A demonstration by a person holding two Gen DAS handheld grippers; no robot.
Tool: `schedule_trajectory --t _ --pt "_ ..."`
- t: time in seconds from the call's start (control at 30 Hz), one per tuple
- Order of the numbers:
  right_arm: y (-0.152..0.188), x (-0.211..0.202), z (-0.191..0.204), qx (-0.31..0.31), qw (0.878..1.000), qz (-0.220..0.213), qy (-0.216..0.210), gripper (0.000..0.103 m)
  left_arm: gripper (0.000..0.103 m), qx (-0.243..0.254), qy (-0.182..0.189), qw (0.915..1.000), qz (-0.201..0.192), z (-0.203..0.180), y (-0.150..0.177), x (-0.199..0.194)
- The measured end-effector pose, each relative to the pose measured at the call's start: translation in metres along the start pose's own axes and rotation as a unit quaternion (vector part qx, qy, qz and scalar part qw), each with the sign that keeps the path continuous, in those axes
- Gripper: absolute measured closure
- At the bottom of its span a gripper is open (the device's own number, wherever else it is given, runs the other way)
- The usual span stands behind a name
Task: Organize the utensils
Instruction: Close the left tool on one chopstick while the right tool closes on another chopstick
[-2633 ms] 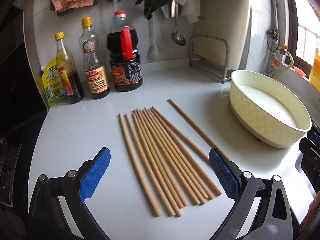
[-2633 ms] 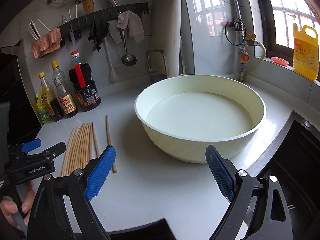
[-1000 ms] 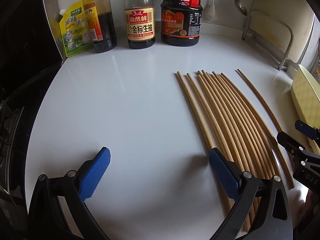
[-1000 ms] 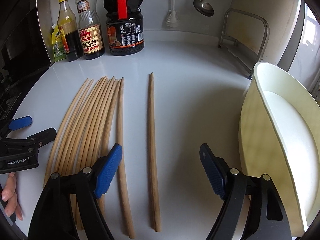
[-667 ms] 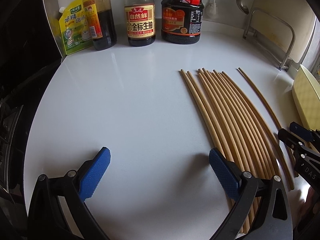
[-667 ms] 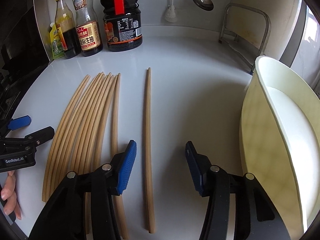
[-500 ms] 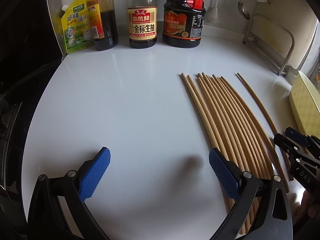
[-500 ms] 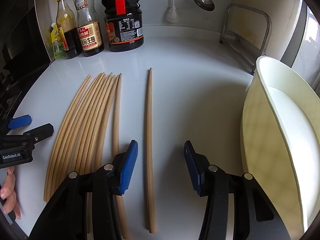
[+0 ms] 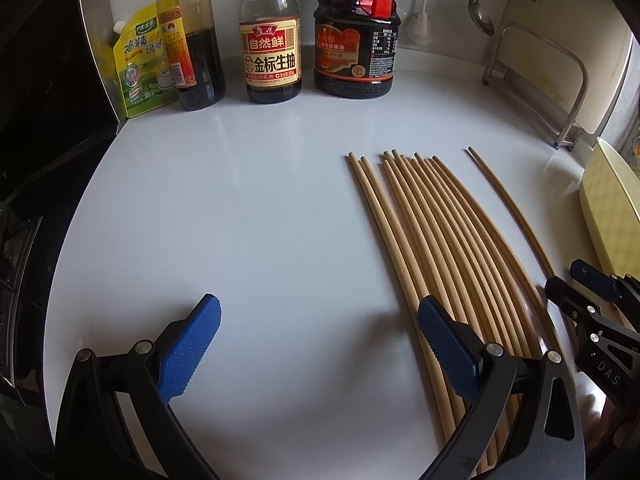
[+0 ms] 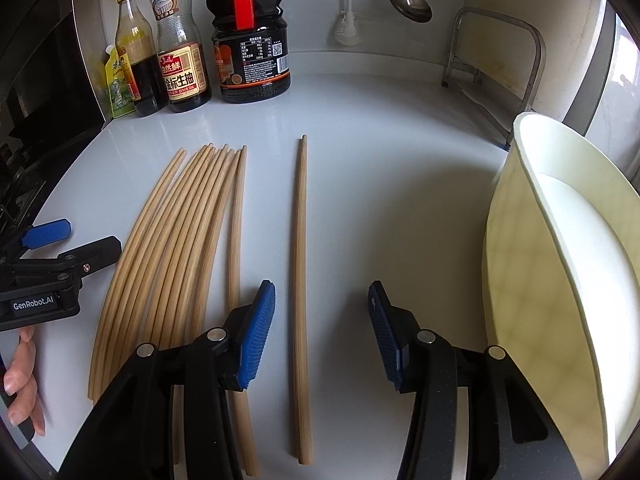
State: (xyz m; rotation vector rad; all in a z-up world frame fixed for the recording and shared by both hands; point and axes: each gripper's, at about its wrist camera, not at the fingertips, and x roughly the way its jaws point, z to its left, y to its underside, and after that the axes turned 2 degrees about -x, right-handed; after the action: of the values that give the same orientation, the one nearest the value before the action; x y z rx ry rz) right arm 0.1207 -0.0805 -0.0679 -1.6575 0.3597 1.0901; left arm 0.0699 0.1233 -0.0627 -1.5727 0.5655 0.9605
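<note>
Left wrist view: left gripper spread wide, grasping nothing, over bare counter. Chopstick bundle at 3 o'clock, running under right pad. Single chopstick apart, further right. Bottles at 12.

Right wrist view: right gripper released, half spread, straddling single chopstick without touching. Bundle at 9 o'clock. Basin at 3. Left gripper at 9, beside bundle.

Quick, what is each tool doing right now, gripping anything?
Left tool: open wide, holding nothing.
Right tool: open, holding nothing; the single chopstick lies between its fingers, ungripped.
</note>
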Motion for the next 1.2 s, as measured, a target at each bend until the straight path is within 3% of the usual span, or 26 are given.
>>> schedule_trajectory --t 0.6,0.73,1.03,1.13,1.2 --pt "-0.001 0.000 0.001 -0.001 1.000 0.000 0.000 0.055 0.005 -0.005 0.024 0.9995 0.018 0.000 0.005 0.001" --pt "-0.002 0.001 0.002 -0.002 1.000 0.000 0.001 0.055 0.006 0.016 0.010 0.9995 0.024 -0.006 0.006 0.003" --pt "-0.005 0.003 0.006 -0.008 1.000 -0.001 0.005 0.055 0.005 0.010 -0.008 0.9998 0.016 0.006 -0.003 0.008" --pt "-0.006 0.003 0.008 -0.015 1.000 -0.002 0.006 0.059 0.012 0.011 -0.009 0.9999 0.010 0.007 -0.004 0.007" --pt "-0.005 0.002 0.012 -0.028 1.000 -0.003 0.005 0.070 0.022 0.017 -0.001 0.9998 0.007 0.004 -0.003 0.004"
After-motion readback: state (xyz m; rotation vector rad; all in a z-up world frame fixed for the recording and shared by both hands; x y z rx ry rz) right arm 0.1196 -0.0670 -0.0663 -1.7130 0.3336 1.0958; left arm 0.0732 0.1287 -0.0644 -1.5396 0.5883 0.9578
